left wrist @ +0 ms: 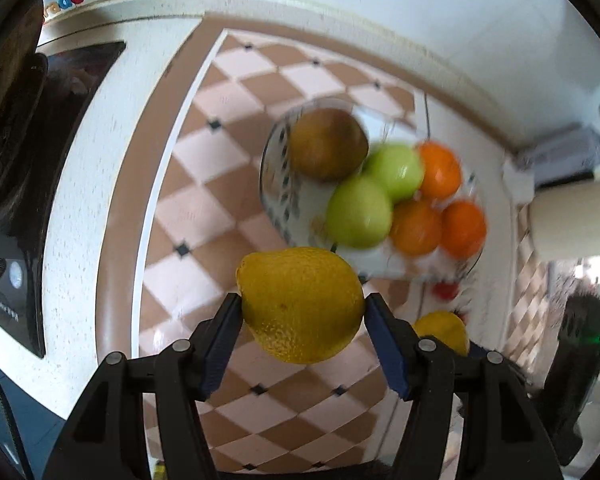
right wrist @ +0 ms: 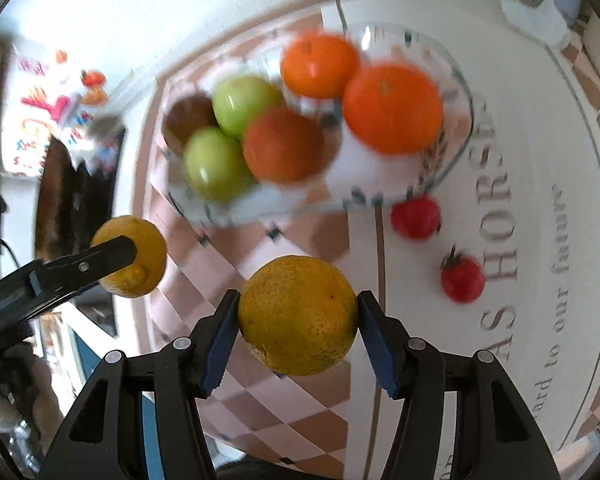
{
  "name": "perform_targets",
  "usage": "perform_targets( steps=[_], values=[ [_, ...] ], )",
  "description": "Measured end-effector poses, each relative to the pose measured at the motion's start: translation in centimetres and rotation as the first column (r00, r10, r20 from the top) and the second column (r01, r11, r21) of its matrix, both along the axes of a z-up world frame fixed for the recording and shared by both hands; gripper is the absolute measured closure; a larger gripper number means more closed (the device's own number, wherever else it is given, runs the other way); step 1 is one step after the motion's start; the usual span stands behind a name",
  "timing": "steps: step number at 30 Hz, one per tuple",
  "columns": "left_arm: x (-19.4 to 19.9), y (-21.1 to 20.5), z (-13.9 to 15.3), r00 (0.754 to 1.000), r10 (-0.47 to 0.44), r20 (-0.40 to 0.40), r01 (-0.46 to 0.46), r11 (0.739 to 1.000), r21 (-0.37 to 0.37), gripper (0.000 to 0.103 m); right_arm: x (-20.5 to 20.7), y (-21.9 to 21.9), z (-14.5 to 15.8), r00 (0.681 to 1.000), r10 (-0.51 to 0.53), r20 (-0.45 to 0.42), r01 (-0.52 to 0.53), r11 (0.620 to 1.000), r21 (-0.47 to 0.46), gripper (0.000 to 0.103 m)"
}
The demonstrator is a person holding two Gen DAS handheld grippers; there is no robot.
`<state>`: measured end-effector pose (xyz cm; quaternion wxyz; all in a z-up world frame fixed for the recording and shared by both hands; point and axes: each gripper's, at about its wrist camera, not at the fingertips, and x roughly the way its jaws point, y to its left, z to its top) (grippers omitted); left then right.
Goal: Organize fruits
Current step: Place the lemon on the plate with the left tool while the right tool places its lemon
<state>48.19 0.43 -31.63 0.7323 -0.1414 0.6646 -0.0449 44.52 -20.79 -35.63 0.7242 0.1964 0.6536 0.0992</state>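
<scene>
My left gripper (left wrist: 302, 306) is shut on a yellow lemon (left wrist: 300, 302), lifted above the checked tablecloth (left wrist: 204, 160). In the right wrist view that same lemon (right wrist: 142, 256) hangs at the left in the left gripper's black fingers (right wrist: 100, 258). My right gripper (right wrist: 298, 316) is shut on a second yellow lemon (right wrist: 298, 314), which peeks out at the lower right of the left wrist view (left wrist: 444, 330). Beyond both stands a clear glass bowl (right wrist: 456, 148) (left wrist: 276, 184) holding two green apples (left wrist: 358, 212), three oranges (right wrist: 392, 108) and a brown fruit (left wrist: 326, 144).
Two red strawberries (right wrist: 416, 216) (right wrist: 462, 278) lie on the white round mat with lettering (right wrist: 540, 200), right of the bowl. A dark appliance (left wrist: 16, 184) stands at the left edge. A white wall (left wrist: 380, 20) runs behind the table.
</scene>
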Motion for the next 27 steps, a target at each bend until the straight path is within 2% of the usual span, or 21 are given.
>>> perform_targets(
  steps=[4,9,17,27],
  values=[
    [2.4,1.3,-0.4,0.999,0.038,0.01,-0.038,0.999,-0.002,0.043,2.5,-2.5,3.0,0.995,-0.064,0.071,0.064,0.998,0.01,0.042],
    [5.0,2.3,-2.3,0.996,0.088,-0.028,-0.089,0.996,-0.029,0.043,6.6,-6.4,4.8,0.985,-0.125,0.116,0.132,0.99,-0.057,0.042],
    [5.6,2.8,-4.4,0.984,0.152,-0.094,-0.159,0.984,-0.074,0.042,12.8,-10.1,3.0,0.988,-0.124,0.095,0.138,0.978,-0.159,0.042],
    [6.0,2.7,-4.7,0.971,0.189,-0.149,-0.208,0.971,-0.12,0.042,15.8,-7.9,-0.2,0.997,-0.07,0.029,0.074,0.976,-0.204,0.042]
  ],
)
